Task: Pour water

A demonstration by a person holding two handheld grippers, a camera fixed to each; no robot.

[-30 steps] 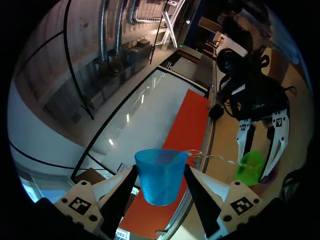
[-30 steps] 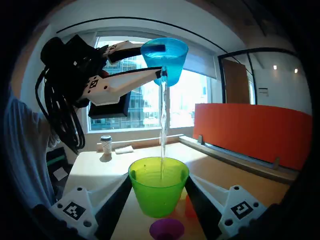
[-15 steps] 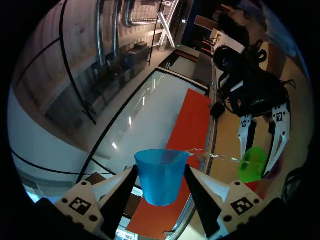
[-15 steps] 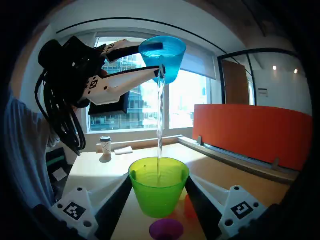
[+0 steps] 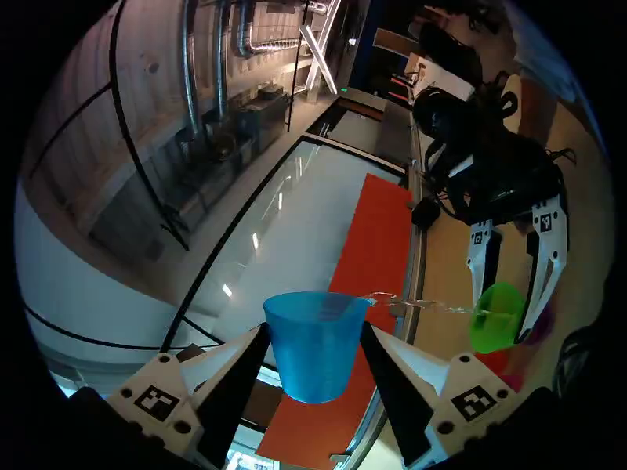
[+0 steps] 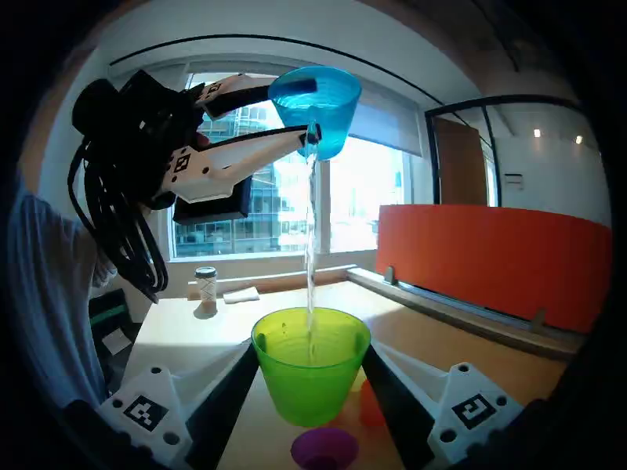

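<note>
My left gripper (image 5: pixel 315 354) is shut on a blue cup (image 5: pixel 315 345), tipped so that a thin stream of water (image 5: pixel 423 305) runs from its rim. In the right gripper view the same blue cup (image 6: pixel 317 110) hangs high, held by the left gripper (image 6: pixel 302 110), and the stream of water (image 6: pixel 309 235) falls straight down. It lands in a green cup (image 6: pixel 310 364) that my right gripper (image 6: pixel 310 368) is shut on, upright above the table. The left gripper view has the green cup (image 5: pixel 495 316) at the right, between the right gripper's fingers (image 5: pixel 480 262).
A light wooden table (image 6: pixel 188 337) lies below. A purple cup (image 6: pixel 324 448) and an orange cup (image 6: pixel 370 403) stand under the green one. An orange partition (image 6: pixel 494 254) runs along the right. A small jar (image 6: pixel 206 286) stands by the window. A person's sleeve (image 6: pixel 47 305) is at the left.
The blue cup has drifted slightly up and left in the right gripper view while the water keeps running. The green cup stays put.
</note>
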